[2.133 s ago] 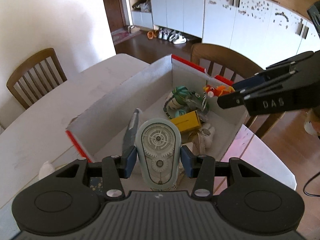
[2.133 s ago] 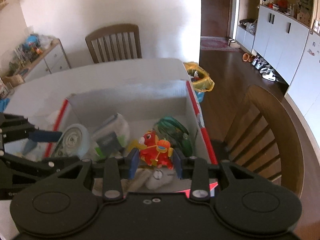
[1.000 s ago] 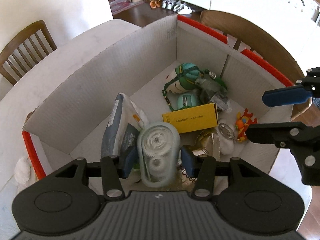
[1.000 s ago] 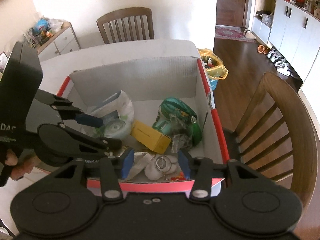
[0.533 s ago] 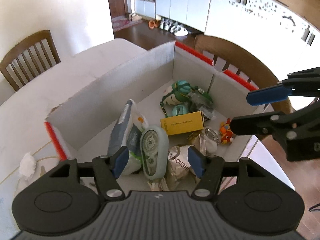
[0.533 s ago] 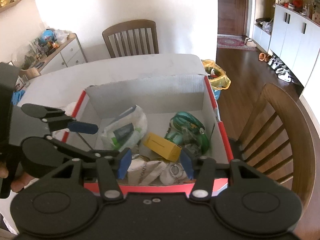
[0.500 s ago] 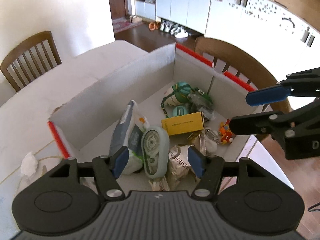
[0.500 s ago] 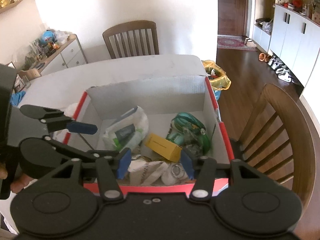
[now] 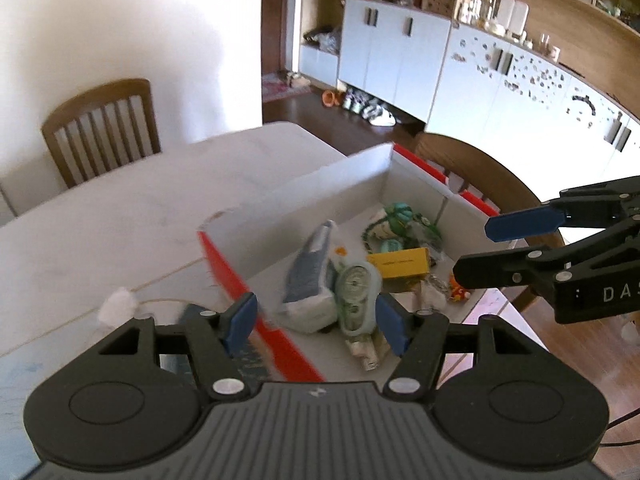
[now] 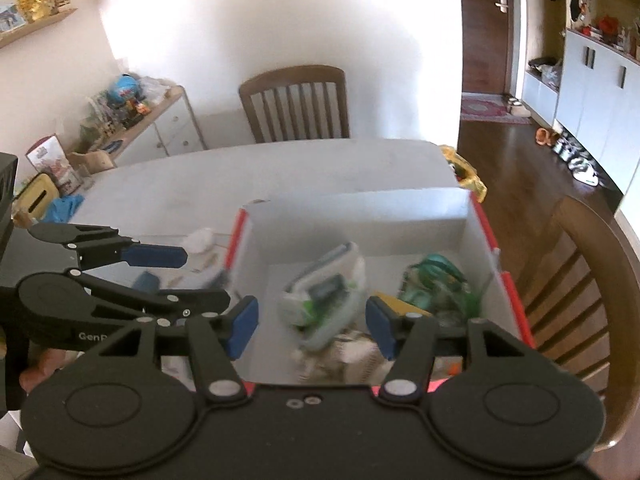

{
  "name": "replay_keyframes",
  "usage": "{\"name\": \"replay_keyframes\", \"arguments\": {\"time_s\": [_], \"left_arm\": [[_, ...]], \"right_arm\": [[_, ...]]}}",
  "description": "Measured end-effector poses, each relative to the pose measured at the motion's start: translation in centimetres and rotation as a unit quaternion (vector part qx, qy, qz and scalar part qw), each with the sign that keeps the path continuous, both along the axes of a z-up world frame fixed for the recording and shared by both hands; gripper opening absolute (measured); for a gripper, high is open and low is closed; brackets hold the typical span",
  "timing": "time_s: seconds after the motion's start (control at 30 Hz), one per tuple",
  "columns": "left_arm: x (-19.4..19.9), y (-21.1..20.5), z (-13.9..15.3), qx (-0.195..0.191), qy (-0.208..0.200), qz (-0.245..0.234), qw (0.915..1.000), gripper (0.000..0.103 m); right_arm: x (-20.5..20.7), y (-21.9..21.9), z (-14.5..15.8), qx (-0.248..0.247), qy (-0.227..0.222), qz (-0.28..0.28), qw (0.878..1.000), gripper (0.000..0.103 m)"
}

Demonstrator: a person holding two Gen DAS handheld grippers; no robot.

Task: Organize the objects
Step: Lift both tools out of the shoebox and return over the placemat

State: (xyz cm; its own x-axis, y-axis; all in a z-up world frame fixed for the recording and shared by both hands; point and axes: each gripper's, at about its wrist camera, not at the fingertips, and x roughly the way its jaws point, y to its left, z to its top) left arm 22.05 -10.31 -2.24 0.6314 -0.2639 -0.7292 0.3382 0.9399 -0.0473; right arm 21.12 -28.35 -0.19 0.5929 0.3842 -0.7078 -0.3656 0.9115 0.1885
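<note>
Nearest the lens, my left gripper stands part open and empty, its blue pads clear of everything; a second ago it was down in the box with the pale green tape dispenser between its jaws. My right gripper is likewise empty, its jaws opening with nothing between them, having let go of the small red toy. Both grippers have drawn up and back from the cardboard box, whose red-edged rim now lies below them. Inside, the tape dispenser rests against the blue-and-white packet near the front wall; just beyond lies the yellow carton, and the red toy sits at the right side, partly hidden by the right gripper's finger. At the far corner sits the green bundle. Beyond the box, the worktop carries a white wad of tissue near its edge. Judgement: both releases are complete; the next item may be sought.
</note>
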Motion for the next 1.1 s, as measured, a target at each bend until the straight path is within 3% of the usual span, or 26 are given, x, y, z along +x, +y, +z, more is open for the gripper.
{"name": "replay_keyframes", "arguments": {"time_s": [0.07, 0.2, 0.4, 0.67, 0.93, 1.1], "left_arm": [[-0.5, 1.1, 0.5, 0.000, -0.006, 0.006, 1.0000, 0.065], [-1.5, 3.8, 1.3, -0.006, -0.014, 0.016, 0.9997, 0.074], [-3.1, 7.9, 1.9, -0.012, -0.022, 0.036, 0.9990, 0.083], [-4.0, 13.6, 1.6, -0.020, -0.023, 0.065, 0.9974, 0.086], [-3.9, 18.6, 0.2, -0.034, -0.014, 0.089, 0.9953, 0.102], [-3.7, 20.8, -1.4, -0.028, -0.012, 0.097, 0.9948, 0.103]], "right_arm": [[-0.3, 1.2, 0.3, 0.004, -0.005, 0.006, 1.000, 0.063], [-0.6, 3.6, 0.7, 0.014, -0.007, 0.019, 1.000, 0.064], [-1.2, 7.2, 1.2, 0.026, -0.016, 0.037, 0.999, 0.079], [-1.1, 12.3, 1.2, 0.026, -0.024, 0.051, 0.998, 0.099], [-0.1, 16.9, 0.2, 0.015, -0.013, 0.053, 0.998, 0.101], [0.9, 19.1, -0.8, 0.000, -0.007, 0.051, 0.999, 0.101]]}}
